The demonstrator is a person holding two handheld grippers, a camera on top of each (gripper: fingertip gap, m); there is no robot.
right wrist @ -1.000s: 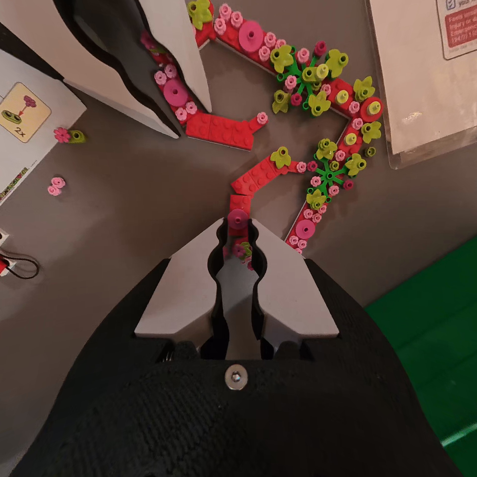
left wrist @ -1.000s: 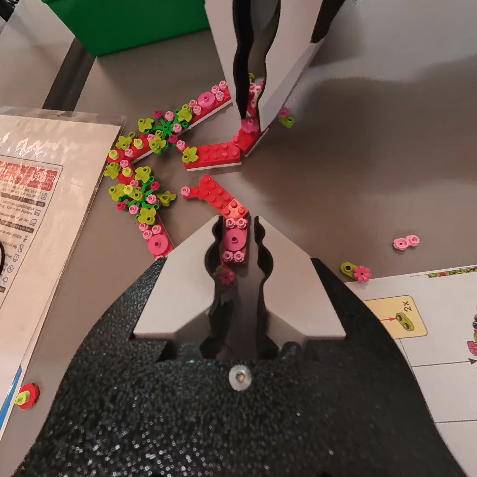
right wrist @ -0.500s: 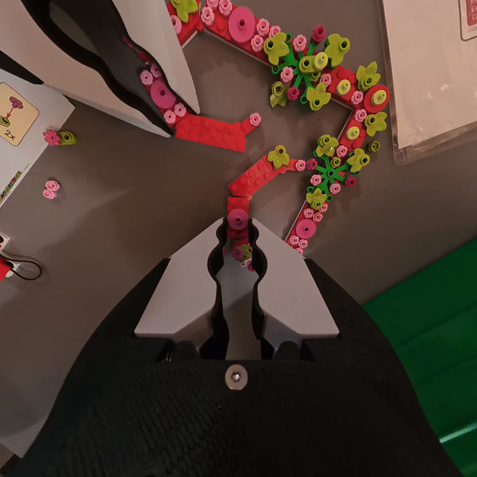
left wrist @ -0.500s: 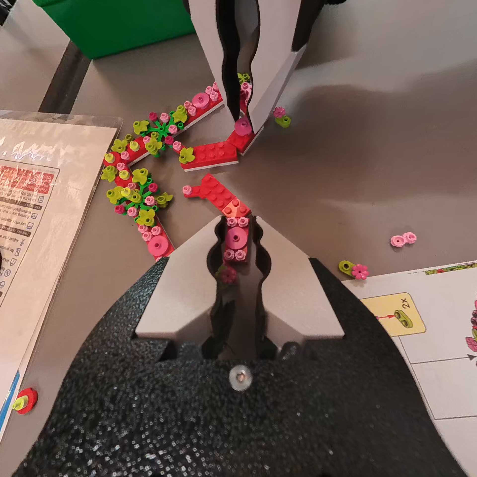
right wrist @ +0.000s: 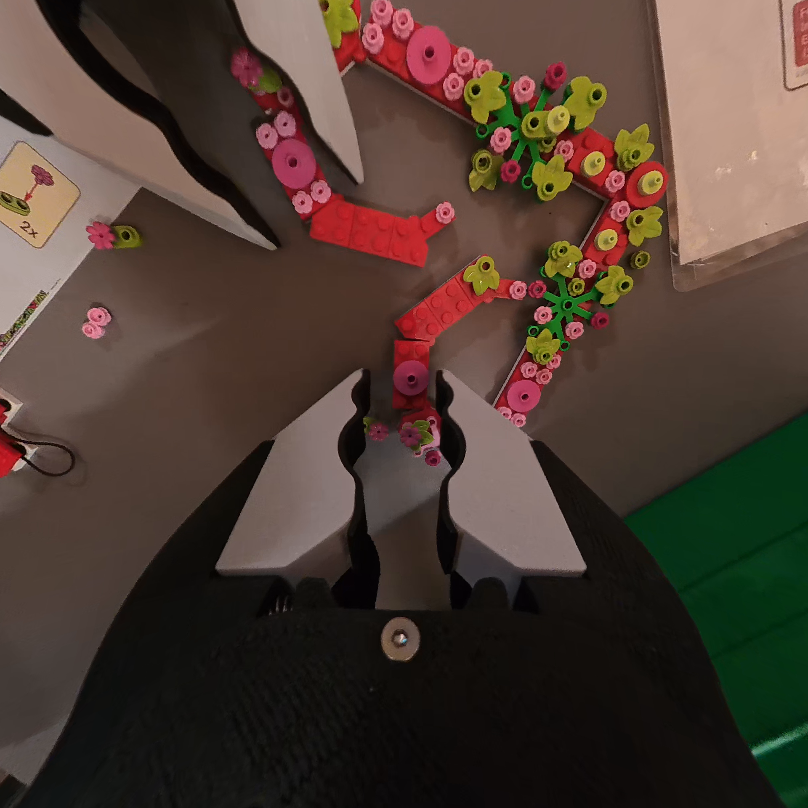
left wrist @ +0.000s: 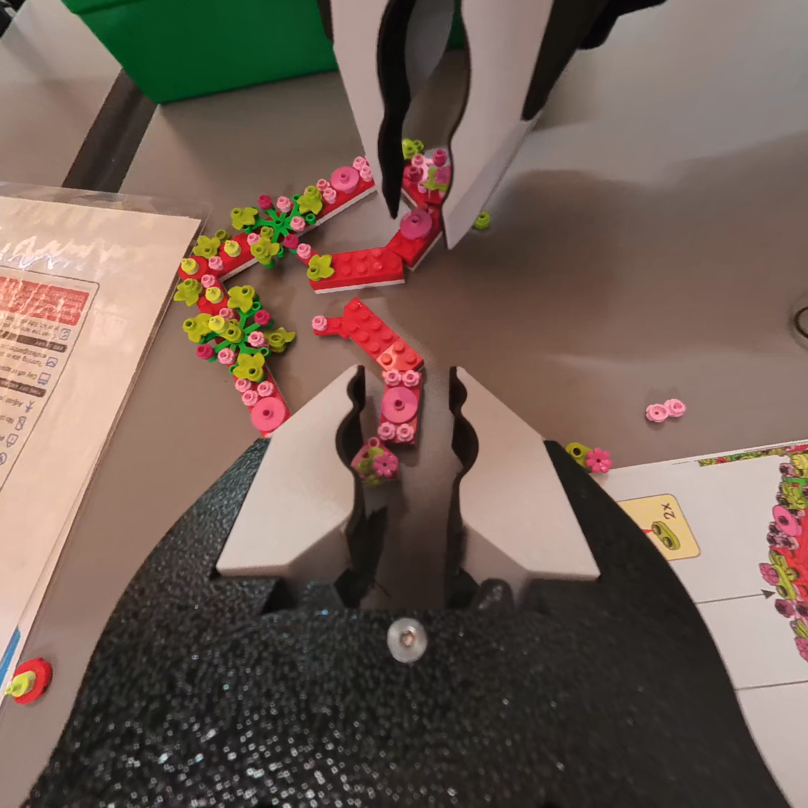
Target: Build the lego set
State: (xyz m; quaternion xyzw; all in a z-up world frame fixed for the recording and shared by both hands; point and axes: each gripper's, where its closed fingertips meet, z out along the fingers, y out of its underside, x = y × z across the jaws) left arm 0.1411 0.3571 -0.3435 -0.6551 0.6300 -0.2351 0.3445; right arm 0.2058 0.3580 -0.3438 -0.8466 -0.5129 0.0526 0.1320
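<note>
A red lego frame (left wrist: 358, 266) with pink flowers and lime leaves lies flat on the grey table; it also shows in the right wrist view (right wrist: 603, 227). Its two inner arms are apart. My left gripper (left wrist: 407, 371) is open, its fingers on either side of the arm end with the pink disc (left wrist: 398, 404), with a gap on both sides. My right gripper (right wrist: 402, 376) is open around the other arm end with the magenta disc (right wrist: 411, 377). Each gripper shows in the other's view: the right one (left wrist: 422, 229) and the left one (right wrist: 315, 212).
An instruction booklet (left wrist: 721, 546) lies at the right and a laminated sheet (left wrist: 65, 350) at the left. A green bin (left wrist: 218, 39) stands behind. Loose pieces: a pink flower pair (left wrist: 664, 409), a lime plate with a magenta flower (left wrist: 588, 457), a red round piece (left wrist: 28, 686). There is about 7 cm between the tips of the two grippers. My right tips are about 25 cm from the red round piece (left wrist: 28, 686), my left tips only 20 cm.
Both grippers have opened their jaws wider around the arm ends they were closed on. The frame lies where it was.
</note>
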